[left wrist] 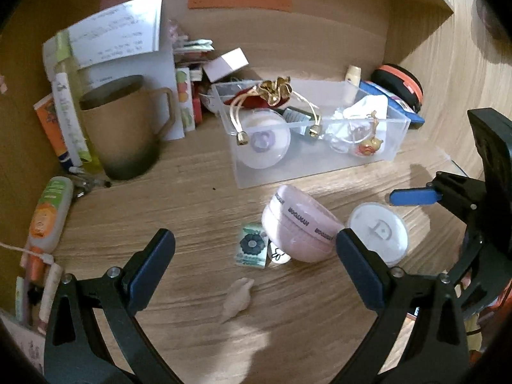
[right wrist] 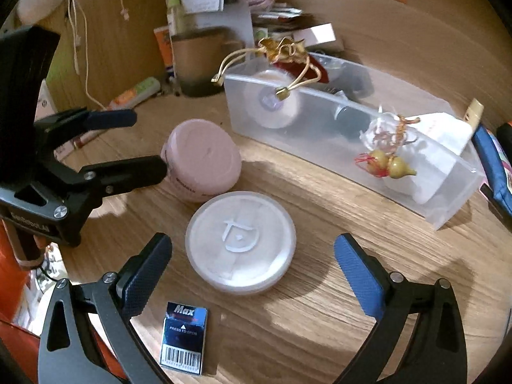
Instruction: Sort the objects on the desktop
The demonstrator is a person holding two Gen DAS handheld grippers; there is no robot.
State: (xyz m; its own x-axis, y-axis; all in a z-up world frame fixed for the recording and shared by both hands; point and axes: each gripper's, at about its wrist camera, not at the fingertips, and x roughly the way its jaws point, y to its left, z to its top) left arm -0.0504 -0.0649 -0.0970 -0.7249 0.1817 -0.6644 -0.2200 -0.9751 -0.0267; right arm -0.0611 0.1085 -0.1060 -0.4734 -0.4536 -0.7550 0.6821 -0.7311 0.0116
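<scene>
A clear plastic box on the wooden desk holds a round white case, a red-and-gold pouch and a gourd charm. In front of it lie a pink round case and a white round lidded tub. My left gripper is open, its jaws to either side of the pink case, a small floral packet and a pale figurine. My right gripper is open around the white tub. A staples box lies near its left finger.
A brown mug stands at the left with papers, tubes and packets behind it. A blue pouch and an orange-black round object sit right of the box. The desk's back wall and shelf side close off the far end.
</scene>
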